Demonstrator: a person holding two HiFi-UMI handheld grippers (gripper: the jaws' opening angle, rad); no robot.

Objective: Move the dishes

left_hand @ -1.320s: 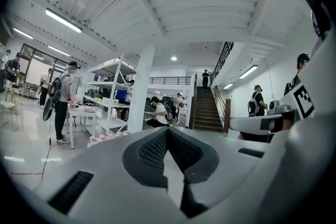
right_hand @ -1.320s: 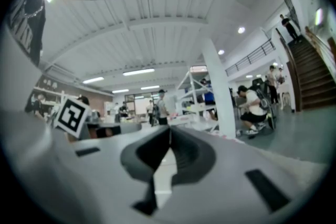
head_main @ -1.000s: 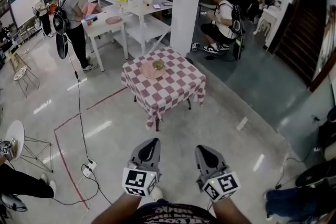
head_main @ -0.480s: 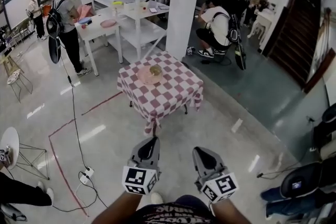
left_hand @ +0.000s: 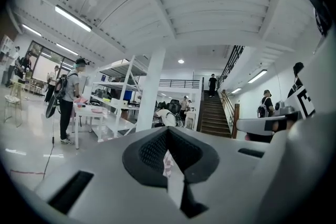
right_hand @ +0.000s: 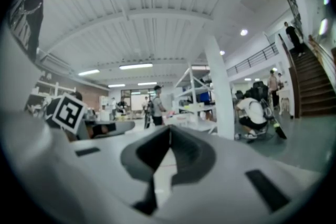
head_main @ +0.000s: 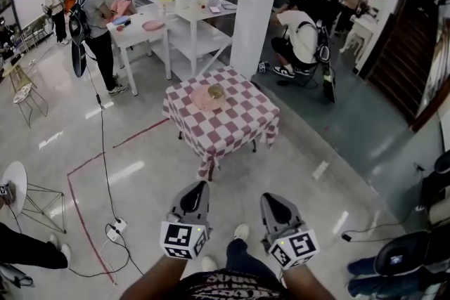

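We have not begun moving anything. The round pink plate (head_main: 204,98) carries a small olive-coloured dish (head_main: 216,90) and sits on the square table draped in a red-and-white chequered cloth (head_main: 238,124). That table is well ahead of us, across the glossy floor. Our left gripper (head_main: 196,196) and right gripper (head_main: 275,208) both have their jaws together on nothing and point level, side by side. Reaching, grasping and carrying all remain. Against a second ago, the table looks barely nearer, and a white shoe (head_main: 241,232) has stepped forward between the grippers.
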